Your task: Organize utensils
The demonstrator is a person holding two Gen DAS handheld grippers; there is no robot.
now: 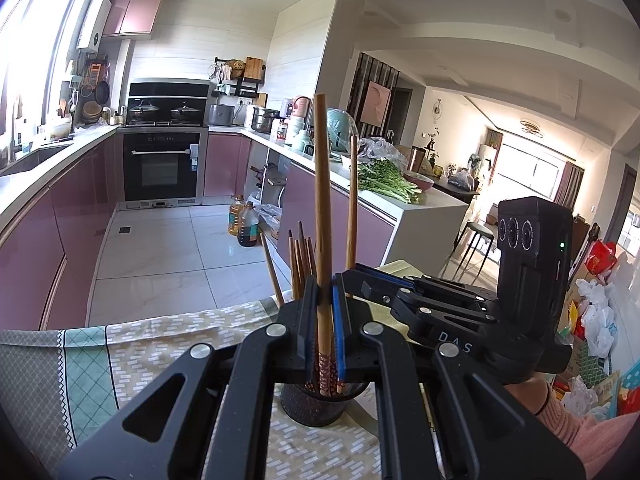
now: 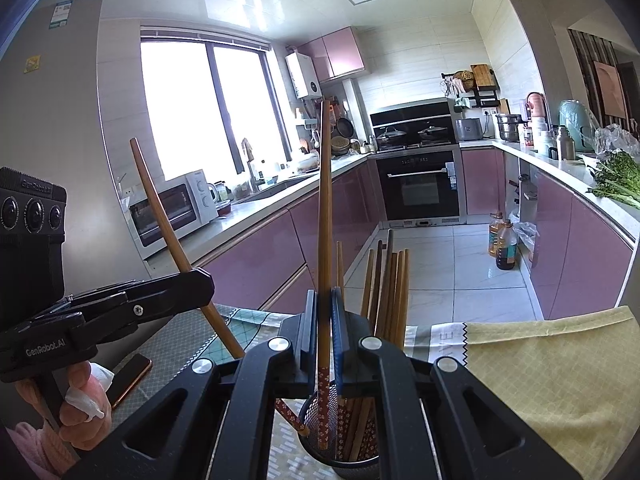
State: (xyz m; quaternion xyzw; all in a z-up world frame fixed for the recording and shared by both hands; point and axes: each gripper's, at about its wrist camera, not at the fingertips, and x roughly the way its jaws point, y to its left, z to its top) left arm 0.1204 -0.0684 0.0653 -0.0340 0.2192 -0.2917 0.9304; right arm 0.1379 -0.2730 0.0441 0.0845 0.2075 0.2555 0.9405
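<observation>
Desk, cloth-covered, bearing black mesh holder of chopsticks. Left hand-held gripper and right hand-held gripper each clamp one chopstick upright above the holder. Risk: off-centre release drops a stick outside the holder's rim.

table w/ patterned cloth | on it: mesh holder, phone
</observation>
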